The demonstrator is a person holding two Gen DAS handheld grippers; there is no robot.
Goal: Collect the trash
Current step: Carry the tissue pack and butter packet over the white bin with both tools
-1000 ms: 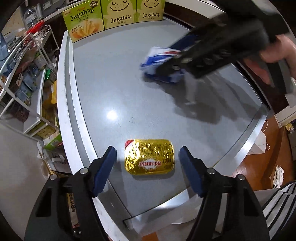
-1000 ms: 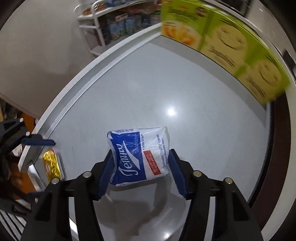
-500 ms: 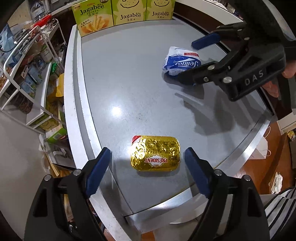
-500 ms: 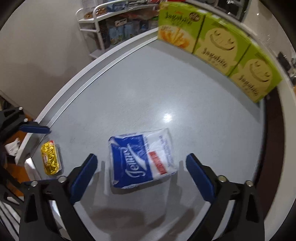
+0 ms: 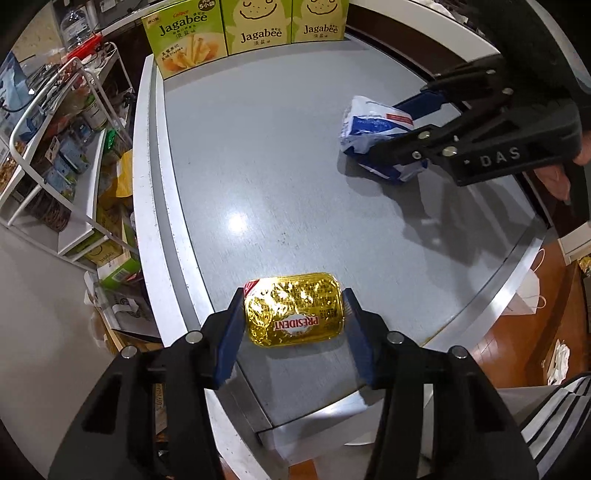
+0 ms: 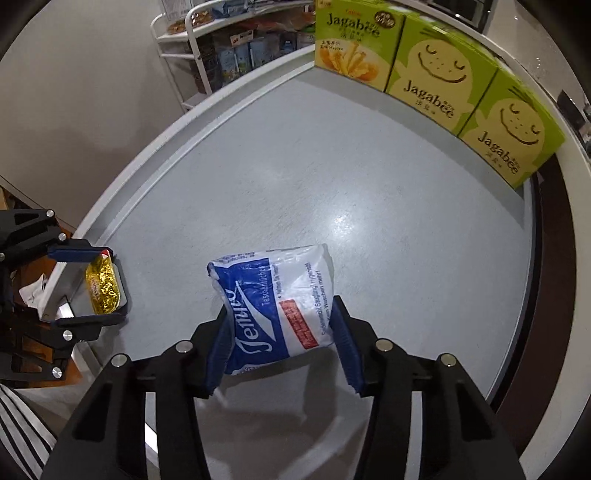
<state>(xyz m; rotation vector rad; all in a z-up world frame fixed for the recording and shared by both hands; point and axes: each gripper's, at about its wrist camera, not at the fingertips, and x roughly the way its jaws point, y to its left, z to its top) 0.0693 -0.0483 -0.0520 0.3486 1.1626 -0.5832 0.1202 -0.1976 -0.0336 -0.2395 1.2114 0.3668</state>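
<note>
A gold foil President packet lies near the front edge of the grey table. My left gripper is shut on it, blue pads against both short ends; the packet also shows in the right wrist view. A blue and white Tempo tissue pack is squeezed between the pads of my right gripper and held just above the table. The pack and right gripper show at the right in the left wrist view.
Three green Jagabee boxes stand along the table's far edge, also in the right wrist view. A white wire rack full of goods stands left of the table. A white paper bag sits on the wooden floor at right.
Both grippers were wide open half a second ago. The left one has closed on the gold packet and the right one has closed on the tissue pack.
</note>
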